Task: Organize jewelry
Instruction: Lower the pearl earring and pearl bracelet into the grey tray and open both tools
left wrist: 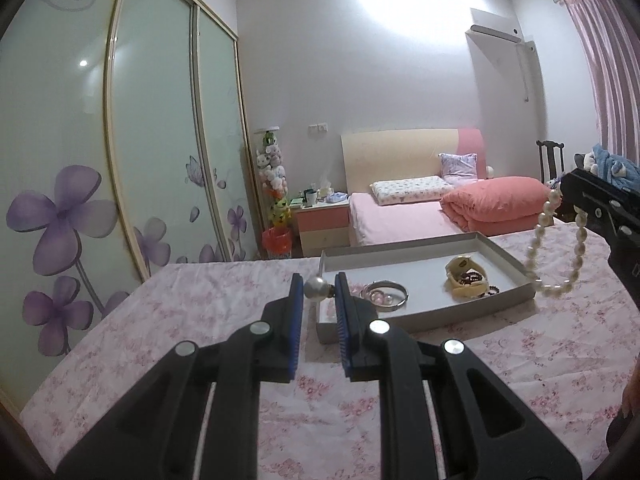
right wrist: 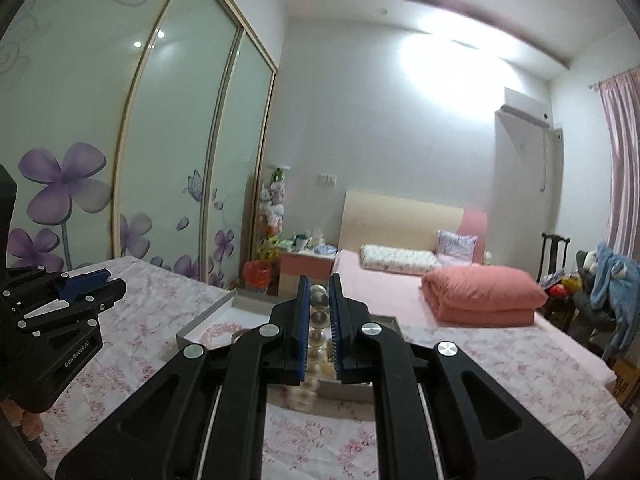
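**Both grippers holding pearls above the jewelry tray**

Left wrist view: the left gripper [left wrist: 319, 286] is closed on a large silver-grey pearl piece [left wrist: 315, 289], pinched between its blue pads at the very tips. Just beyond the tips, toward 1 o'clock, a shallow grey tray [left wrist: 505, 255] lies on the floral pink bedspread [left wrist: 168, 312]. Inside the tray, a silver bangle [left wrist: 387, 294] sits at the near edge beside some pale pink beads [left wrist: 382, 300], and at 3 o'clock from them a cream-yellow pouch [left wrist: 466, 280] holds dark beads. At the 3 o'clock edge of the picture the right gripper [left wrist: 568, 196] comes in from the side; a white pearl strand [left wrist: 560, 256] hangs from it in a loop, the lowest part dangling just past the tray's right corner, above the bedspread.

Right wrist view: the right gripper [right wrist: 320, 300] is clamped on the pearl strand [right wrist: 319, 320], pearls stacked in a line between the pads and a blurred section hanging below toward 6 o'clock. The tray [right wrist: 208, 316] shows at 10 o'clock from the tips, with a pink bead bracelet [right wrist: 220, 330] in it. The left gripper [right wrist: 80, 286] sits at 9 o'clock; from here I cannot tell what it holds.
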Action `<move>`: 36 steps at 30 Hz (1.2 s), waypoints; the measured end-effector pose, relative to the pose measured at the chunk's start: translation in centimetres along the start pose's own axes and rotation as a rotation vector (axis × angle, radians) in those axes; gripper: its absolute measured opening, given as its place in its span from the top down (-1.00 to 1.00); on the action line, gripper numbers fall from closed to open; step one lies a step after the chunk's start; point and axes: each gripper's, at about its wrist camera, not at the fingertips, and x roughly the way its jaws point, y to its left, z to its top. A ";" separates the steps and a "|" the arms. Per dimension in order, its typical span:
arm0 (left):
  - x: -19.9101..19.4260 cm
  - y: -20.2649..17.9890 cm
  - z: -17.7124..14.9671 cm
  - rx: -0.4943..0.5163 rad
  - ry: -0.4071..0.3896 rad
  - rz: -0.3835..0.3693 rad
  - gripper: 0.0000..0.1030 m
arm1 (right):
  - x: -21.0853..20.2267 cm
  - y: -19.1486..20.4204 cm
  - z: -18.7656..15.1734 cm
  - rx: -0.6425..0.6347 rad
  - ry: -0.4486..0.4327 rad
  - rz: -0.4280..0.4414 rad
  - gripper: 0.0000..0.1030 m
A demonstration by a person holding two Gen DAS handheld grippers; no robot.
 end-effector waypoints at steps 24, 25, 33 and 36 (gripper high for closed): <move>0.2 -1.3 1.2 -0.027 -0.019 -0.056 0.68 | 0.2 0.1 -0.3 -0.012 -0.033 -0.055 0.80; 0.2 -1.3 1.2 -0.028 -0.022 -0.058 0.68 | 0.2 0.1 -0.3 -0.009 -0.033 -0.056 0.80; 0.8 -1.5 1.8 -0.042 -0.022 -0.077 0.68 | 0.7 -0.5 -0.4 0.010 -0.030 -0.062 0.80; 1.2 -1.6 2.0 -0.046 -0.024 -0.081 0.68 | 1.0 -0.7 -0.4 0.016 -0.028 -0.067 0.80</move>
